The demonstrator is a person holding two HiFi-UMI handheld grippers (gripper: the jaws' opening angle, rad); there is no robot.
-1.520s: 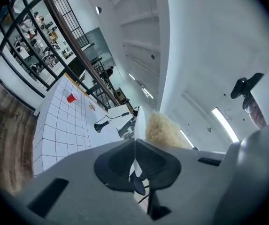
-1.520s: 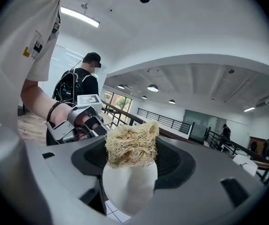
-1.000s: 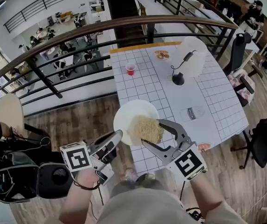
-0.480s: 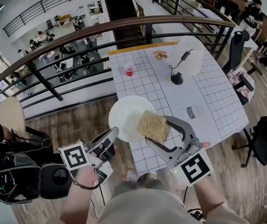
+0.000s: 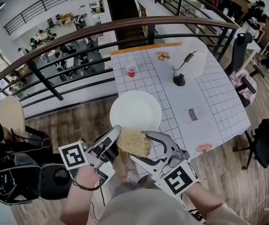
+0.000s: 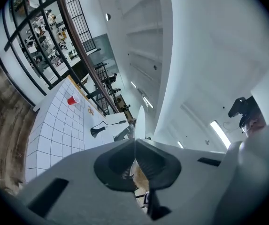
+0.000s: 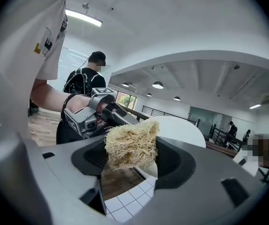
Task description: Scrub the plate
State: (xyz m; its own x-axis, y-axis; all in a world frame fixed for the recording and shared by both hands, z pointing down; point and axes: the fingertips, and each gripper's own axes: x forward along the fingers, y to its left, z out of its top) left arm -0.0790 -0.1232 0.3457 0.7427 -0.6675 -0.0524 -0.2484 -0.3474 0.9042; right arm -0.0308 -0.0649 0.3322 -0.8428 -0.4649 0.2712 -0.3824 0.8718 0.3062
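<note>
My left claw (image 6: 135,145) is pinched tight on the thin bottom edge of the plate (image 5: 135,109). That is a small grip on a big plate. I think a hard push with the scrubber (image 5: 133,142) could twist the plate and make it slip out. The plate is up in the air in the middle of the head view. Part of it is over the near corner of the surface (image 5: 209,93) and part is over the wood floor (image 5: 78,116). If it dropped, it could land on the floor and break.

My right claw (image 7: 132,153) is closed on the scrubber and holds it from both sides. The scrubber is at the bottom edge of the plate, just beside the tips of my left claw. I cannot tell if it touches the plate. I think the two claws could bump if I rub there. A bump could knock the plate loose. The scrubber is soft and stringy, so it could also pull out of my grip if it drags.

The plate looks bare and white, with no food that I can see. A red cup (image 5: 131,70) stands near the top of the head view, at the far end of the surface. I cannot see what is in it.
</note>
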